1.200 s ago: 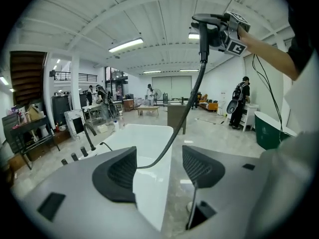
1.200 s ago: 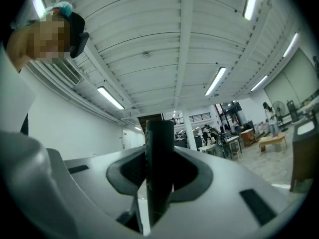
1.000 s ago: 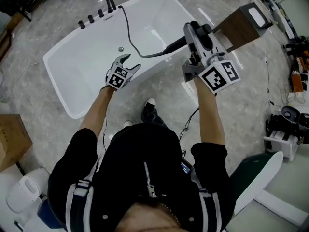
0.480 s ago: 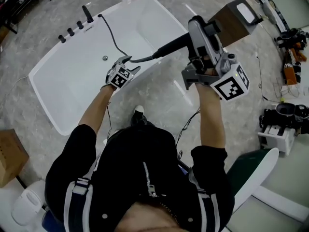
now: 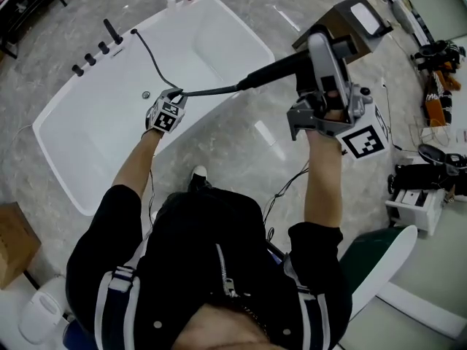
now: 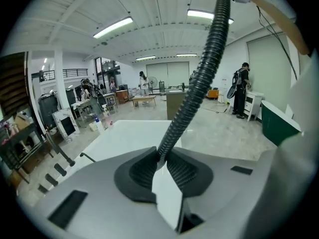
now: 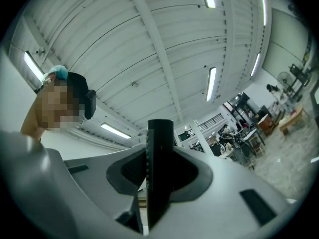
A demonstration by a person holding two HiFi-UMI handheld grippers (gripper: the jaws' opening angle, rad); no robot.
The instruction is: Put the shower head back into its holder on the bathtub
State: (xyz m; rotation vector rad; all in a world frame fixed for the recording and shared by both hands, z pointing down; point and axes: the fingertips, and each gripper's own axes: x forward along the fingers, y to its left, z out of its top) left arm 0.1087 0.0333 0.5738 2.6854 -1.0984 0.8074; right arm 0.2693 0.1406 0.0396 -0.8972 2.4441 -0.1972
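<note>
On the left, taps [image 5: 102,47] line the bathtub [image 5: 87,152] rim. My left gripper [image 5: 174,95] has just closed its jaws on the hose [image 5: 208,90] over the tub. My right gripper [image 5: 315,53] clamps the shower head [image 5: 273,70] handle aloft, a wooden cabinet [image 5: 343,28] just behind it.

Matls/finish: bathtub [image 5: 208,42] glossy, smooth, white; hose [image 5: 211,90] black, ribbed, semi-matt; shower head [image 5: 273,70] handle matt black; floor [image 5: 244,144] polished grey stone-look; cabinet [image 5: 337,22] brown wood-grain; jacket [image 5: 190,254] black cloth w/ metal zip [image 5: 228,275].
</note>
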